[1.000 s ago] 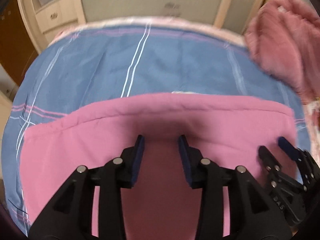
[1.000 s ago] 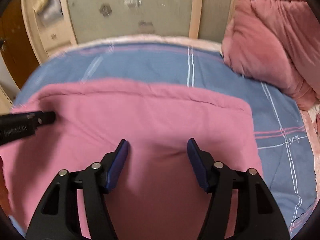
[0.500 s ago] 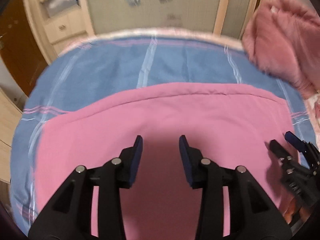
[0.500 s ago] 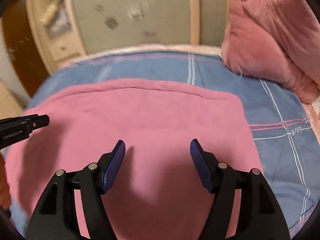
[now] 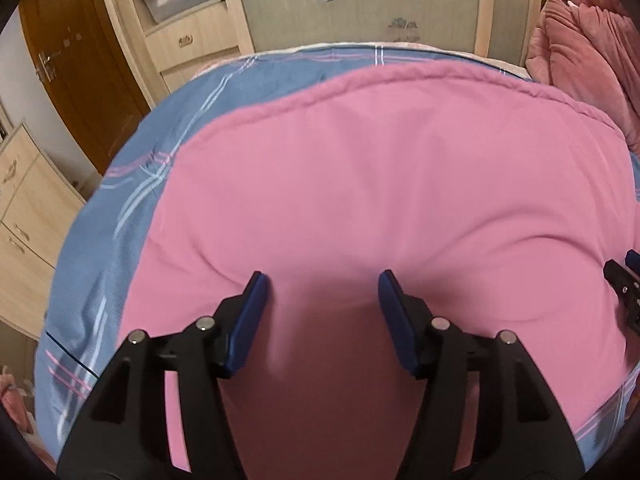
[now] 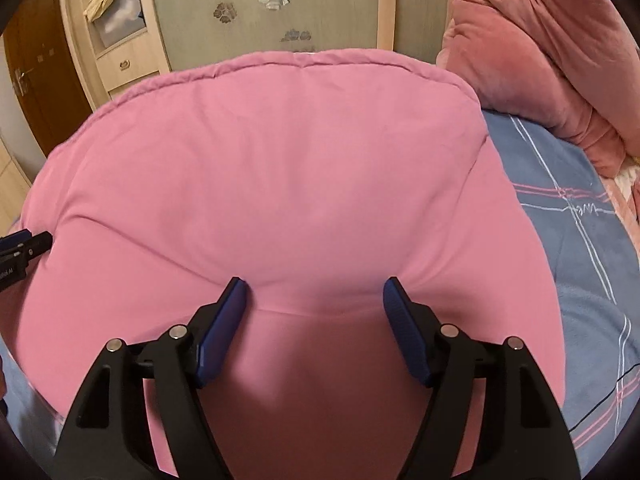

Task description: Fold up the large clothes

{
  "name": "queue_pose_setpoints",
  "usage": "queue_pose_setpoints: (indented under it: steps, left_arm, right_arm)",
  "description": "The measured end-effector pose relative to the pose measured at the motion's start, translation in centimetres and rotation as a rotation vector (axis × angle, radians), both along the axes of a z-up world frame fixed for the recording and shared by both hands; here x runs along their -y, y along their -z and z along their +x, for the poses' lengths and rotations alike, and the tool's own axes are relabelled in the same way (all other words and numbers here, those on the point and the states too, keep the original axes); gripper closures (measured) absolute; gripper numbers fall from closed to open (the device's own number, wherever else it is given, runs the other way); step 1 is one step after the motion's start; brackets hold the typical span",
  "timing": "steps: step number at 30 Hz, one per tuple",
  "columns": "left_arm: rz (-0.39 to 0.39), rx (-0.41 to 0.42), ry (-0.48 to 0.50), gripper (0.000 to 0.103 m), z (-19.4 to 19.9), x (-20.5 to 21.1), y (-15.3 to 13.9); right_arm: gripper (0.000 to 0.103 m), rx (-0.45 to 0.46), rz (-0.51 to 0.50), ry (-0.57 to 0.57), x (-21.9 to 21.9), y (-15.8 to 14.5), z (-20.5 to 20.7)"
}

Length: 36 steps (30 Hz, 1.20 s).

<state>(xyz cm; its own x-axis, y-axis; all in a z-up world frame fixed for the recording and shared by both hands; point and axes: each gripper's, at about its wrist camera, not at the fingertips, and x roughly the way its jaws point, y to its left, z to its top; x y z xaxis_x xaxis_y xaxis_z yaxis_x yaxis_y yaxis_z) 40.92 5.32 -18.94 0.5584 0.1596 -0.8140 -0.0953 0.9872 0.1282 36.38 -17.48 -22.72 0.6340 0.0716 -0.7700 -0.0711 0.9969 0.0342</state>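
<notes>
A large pink garment (image 5: 380, 184) lies folded flat on the blue plaid bed sheet (image 5: 104, 240); it also fills the right wrist view (image 6: 288, 184). My left gripper (image 5: 322, 284) is open, its blue pads low over the garment's near part, holding nothing. My right gripper (image 6: 314, 290) is open too, pads wide apart over the near part of the cloth. The right gripper's tip shows at the right edge of the left wrist view (image 5: 626, 292); the left gripper's tip shows at the left edge of the right wrist view (image 6: 24, 246).
A plush dusty-pink blanket (image 6: 540, 40) is heaped at the far right of the bed. A wardrobe with drawers (image 5: 192, 40) stands beyond the bed, a brown door (image 5: 68, 68) to its left. A light wooden dresser (image 5: 20, 208) is at the left.
Both grippers have moved forward and down, closer over the pink garment, which now fills most of both views. The left jaws have opened wider.
</notes>
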Motion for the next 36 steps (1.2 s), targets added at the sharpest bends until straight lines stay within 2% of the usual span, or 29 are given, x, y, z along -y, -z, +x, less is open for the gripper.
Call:
queue_pose_setpoints:
  steps: [3,5,8,12,14,16,20,24,26,28,30,33,36]
  left_arm:
    - [0.008,-0.003,-0.003,0.042,0.0,-0.1,0.3]
    - [-0.003,0.013,-0.003,0.044,-1.1,0.0,-0.8]
    - [-0.020,0.070,0.021,0.044,-4.7,0.1,-2.9]
    - [0.025,0.109,-0.038,0.044,-8.6,-1.1,-3.5]
    - [0.034,0.092,-0.046,0.043,-9.6,-1.5,-2.9]
    - [0.054,0.055,-0.061,0.038,-9.6,-2.0,-1.5]
    - [0.016,-0.009,-0.076,0.032,-8.8,-2.8,0.6]
    - [0.015,0.009,-0.081,0.036,-10.0,-2.4,-0.3]
    - [-0.020,0.034,-0.073,0.036,-11.8,-2.4,-1.3]
    - [-0.018,0.065,-0.086,0.036,-13.3,-2.9,-1.7]
    - [-0.018,0.053,-0.105,0.036,-13.1,-3.7,-1.2]
    - [-0.053,0.000,-0.123,0.035,-11.8,-4.6,0.6]
    - [-0.016,-0.018,-0.117,0.035,-11.9,-4.1,1.0]
  right_arm:
    - [0.030,-0.002,0.000,0.011,0.1,-0.5,-0.6]
    - [0.031,0.027,0.022,0.027,0.6,-2.1,-1.9]
    - [0.031,0.135,0.020,0.006,1.2,-4.6,-6.4]
    - [0.031,0.175,0.001,0.059,3.5,-4.4,-9.5]
    - [0.031,0.132,0.012,0.090,4.8,-3.2,-9.8]
    - [0.031,0.087,0.032,0.097,5.5,-1.9,-9.4]
    - [0.028,0.032,-0.006,0.081,5.1,-0.2,-8.4]
    - [0.029,0.019,0.024,0.097,5.5,-1.3,-9.1]
    - [0.029,0.066,0.029,0.092,5.6,-2.6,-11.0]
    - [0.029,0.099,-0.017,0.076,5.4,-2.9,-12.4]
    - [0.029,0.062,-0.042,0.067,5.4,-1.9,-12.3]
    - [0.028,-0.010,-0.017,0.088,5.9,0.5,-11.1]
    - [0.028,-0.034,-0.024,0.100,5.7,0.4,-11.1]
